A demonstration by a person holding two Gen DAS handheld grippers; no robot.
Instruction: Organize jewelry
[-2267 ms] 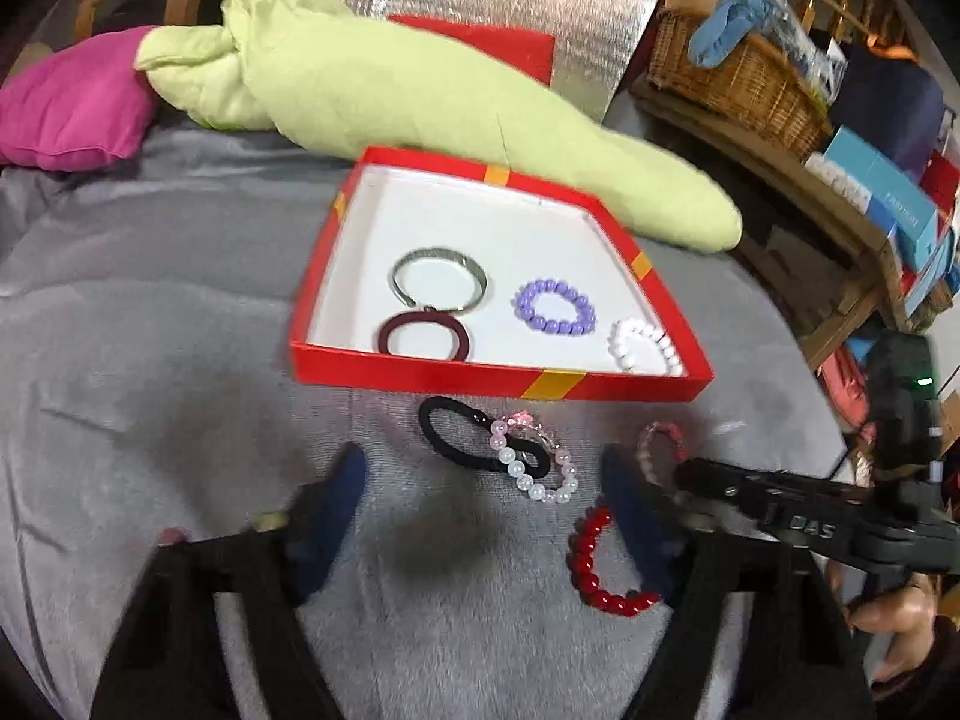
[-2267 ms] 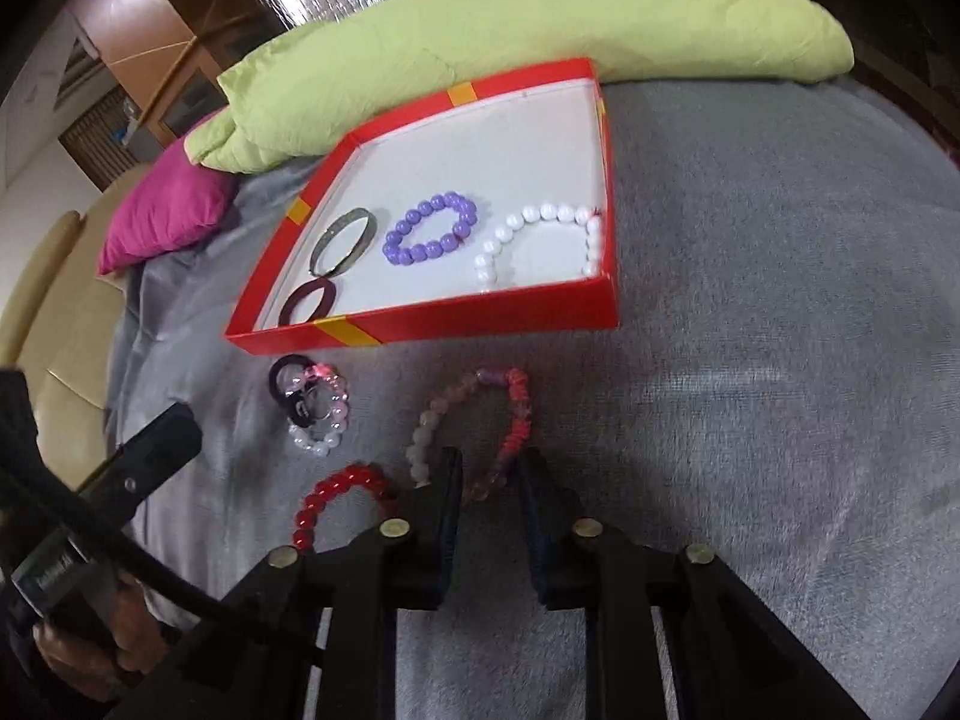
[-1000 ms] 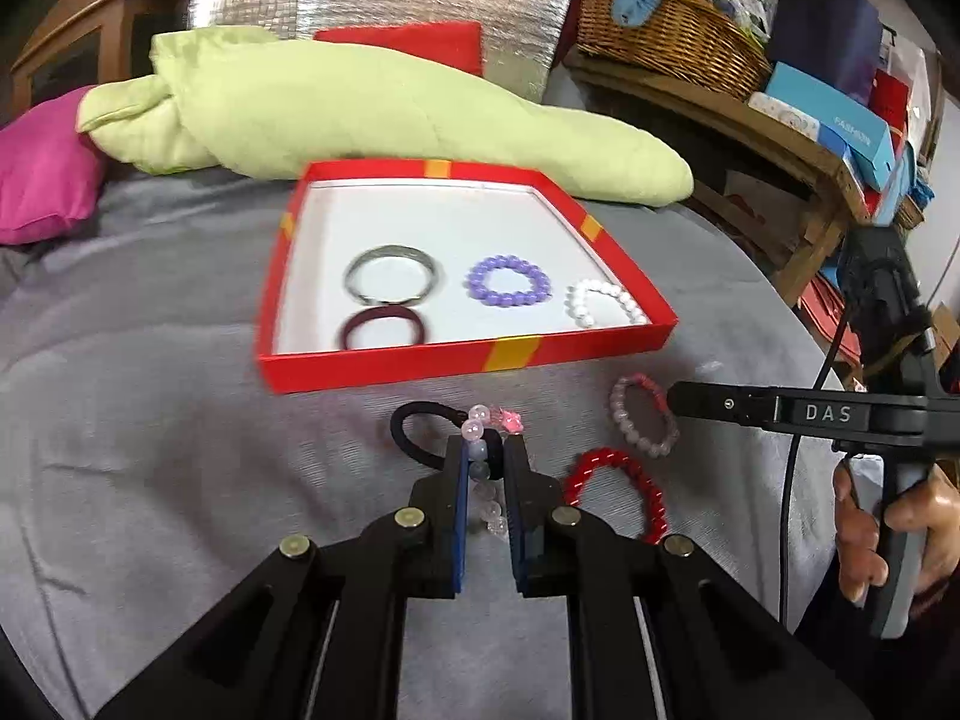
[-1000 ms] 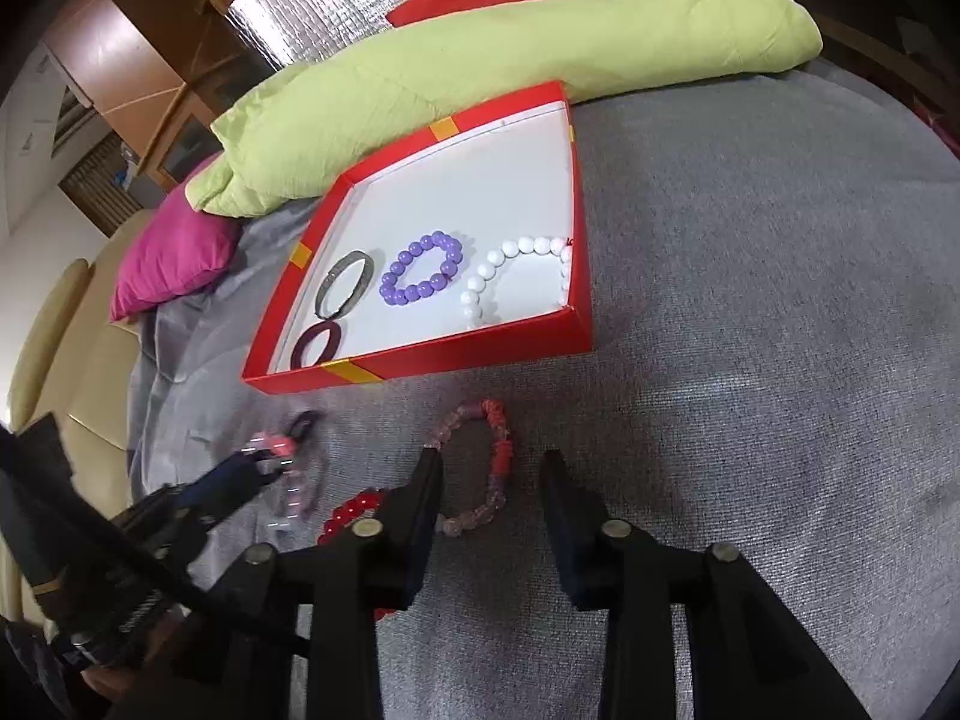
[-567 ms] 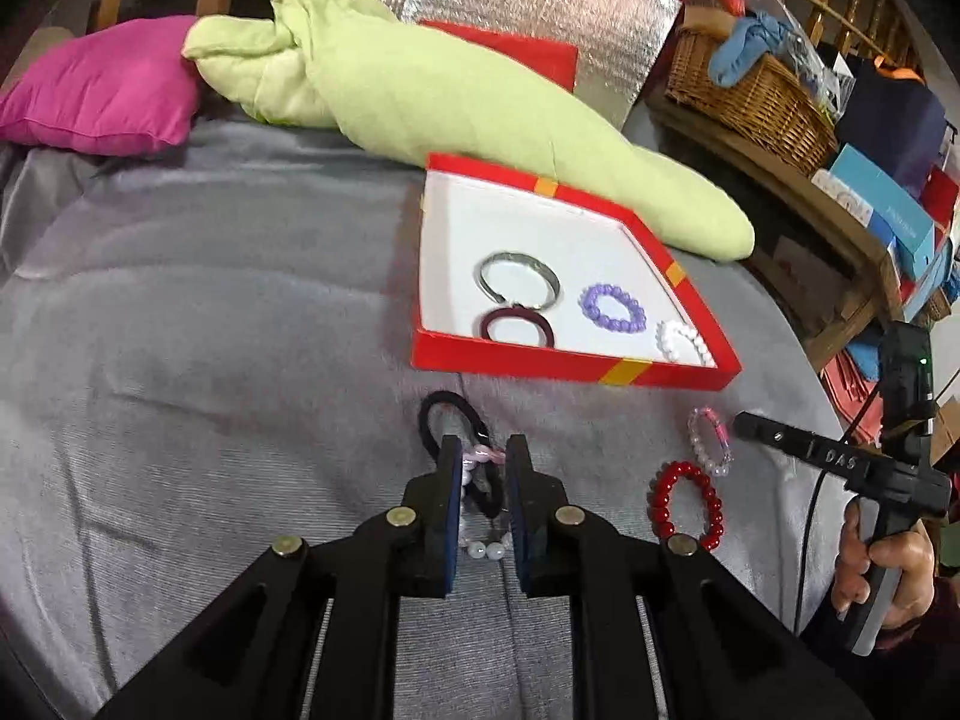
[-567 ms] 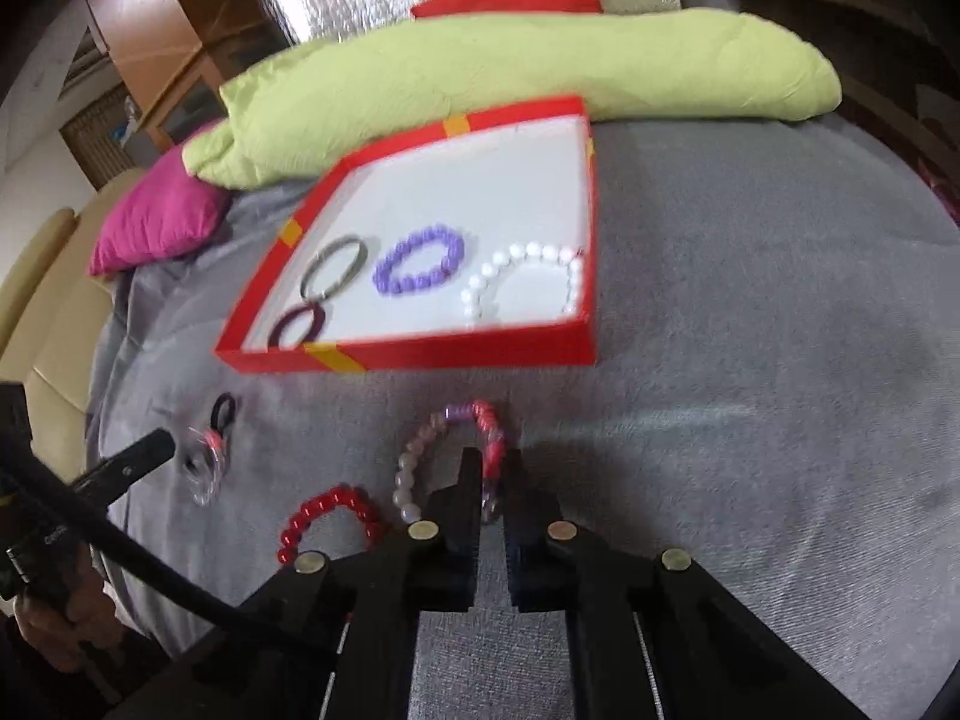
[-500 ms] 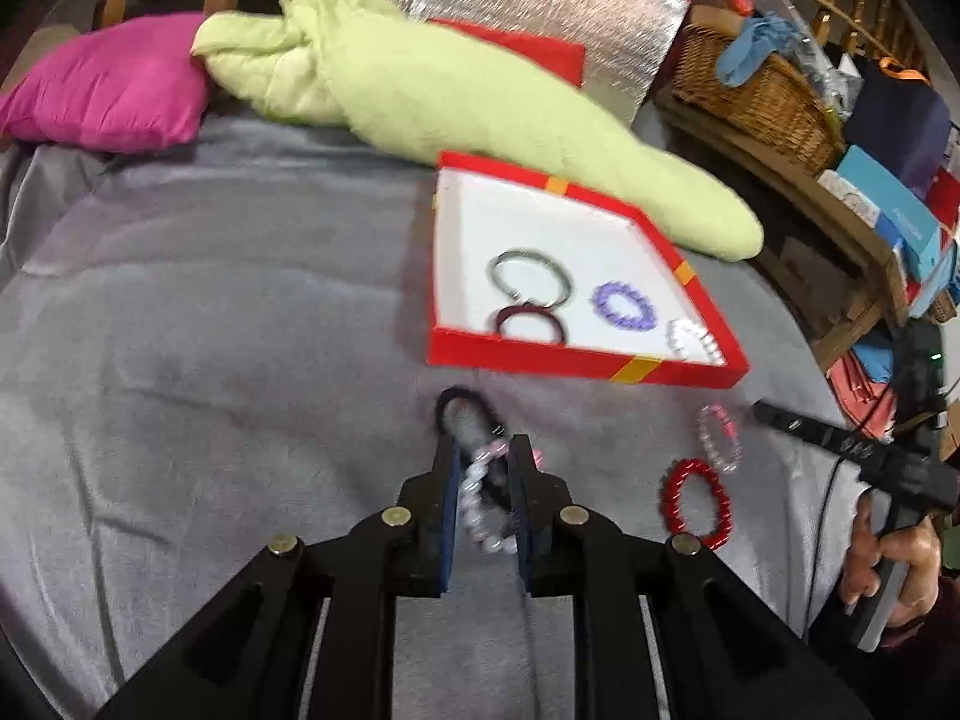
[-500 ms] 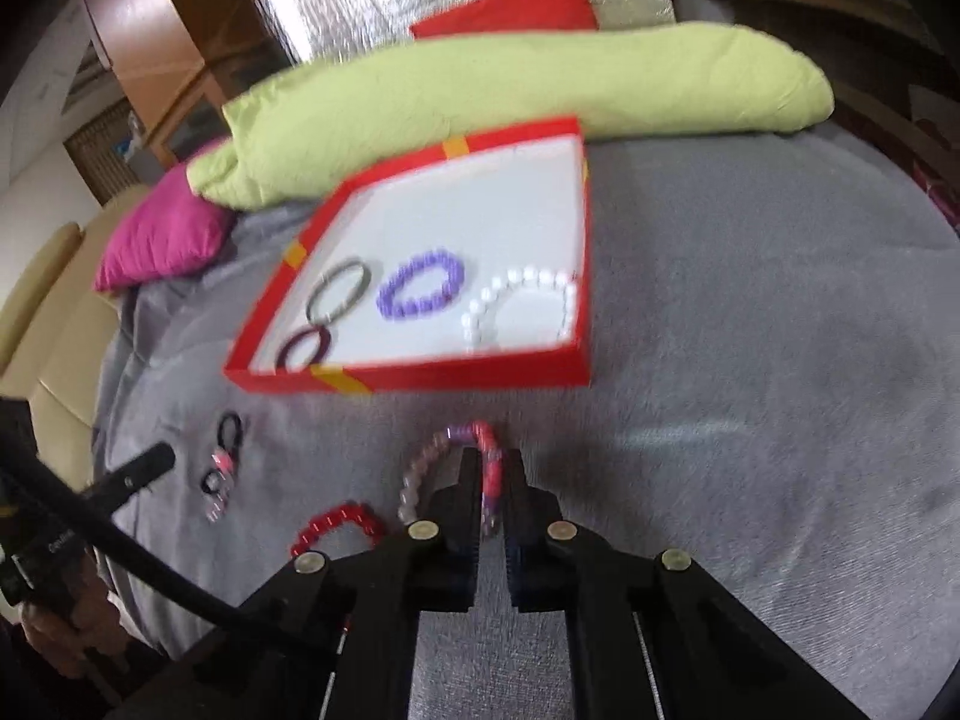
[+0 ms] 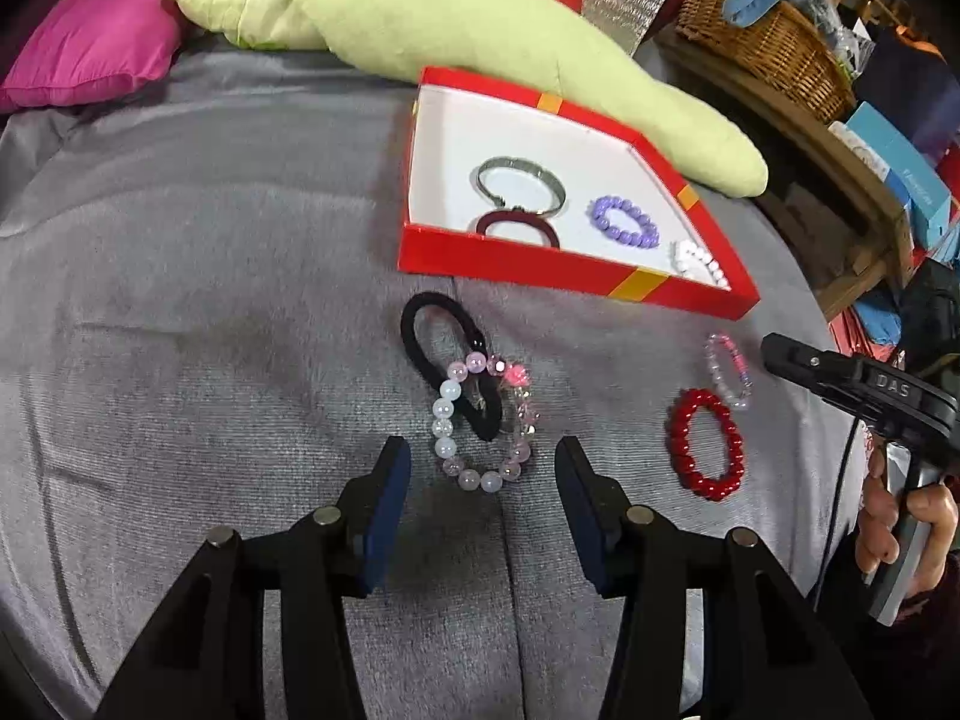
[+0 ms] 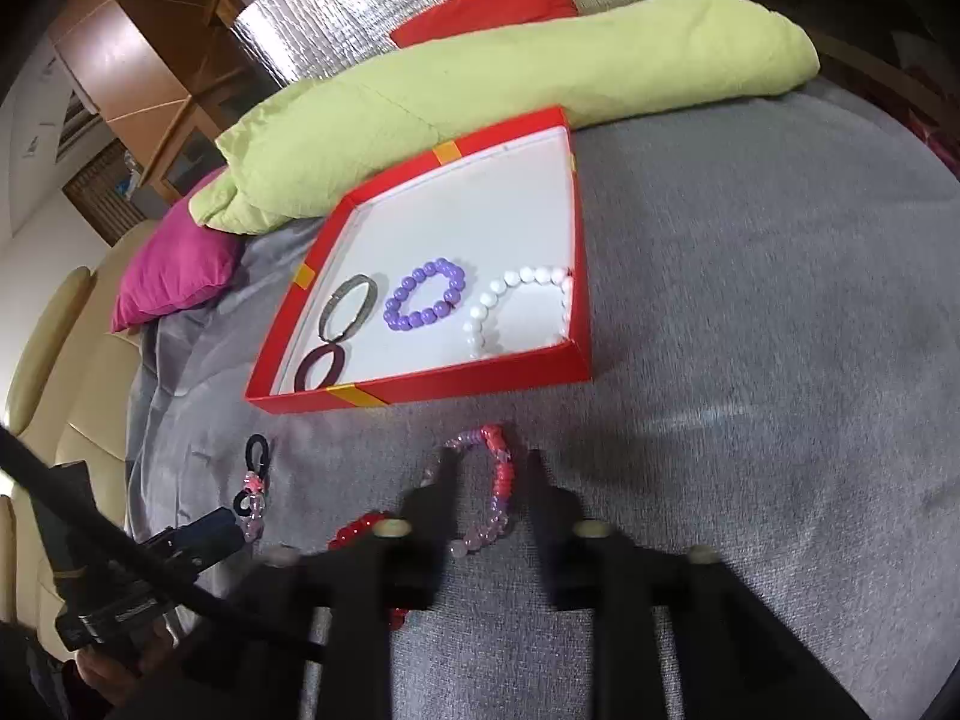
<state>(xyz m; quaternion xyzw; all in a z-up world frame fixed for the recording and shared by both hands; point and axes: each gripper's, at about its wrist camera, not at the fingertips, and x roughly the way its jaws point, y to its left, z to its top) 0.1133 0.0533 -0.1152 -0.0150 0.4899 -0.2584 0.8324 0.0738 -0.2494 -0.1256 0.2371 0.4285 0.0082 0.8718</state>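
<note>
My left gripper has its jaws opening; the pale bead bracelet lies on the grey cloth just ahead of them, untouched, overlapping a black hair tie. A red bead bracelet lies to the right. The right gripper is also opening, low over the pink bead bracelet; one strand lies between its fingers and is not pinched, the other is hidden behind the left finger. The red box holds a silver bangle, a dark red hair tie, a purple bracelet and a white bracelet.
A long green pillow lies behind the box and a magenta cushion at the far left. A wooden shelf with a wicker basket stands to the right. A hand holds the right gripper's handle.
The left gripper, shut on the pale bead bracelet and carrying it, has sunk, opened and left it on the cloth. The right gripper closed at the pink bracelet and has opened again.
</note>
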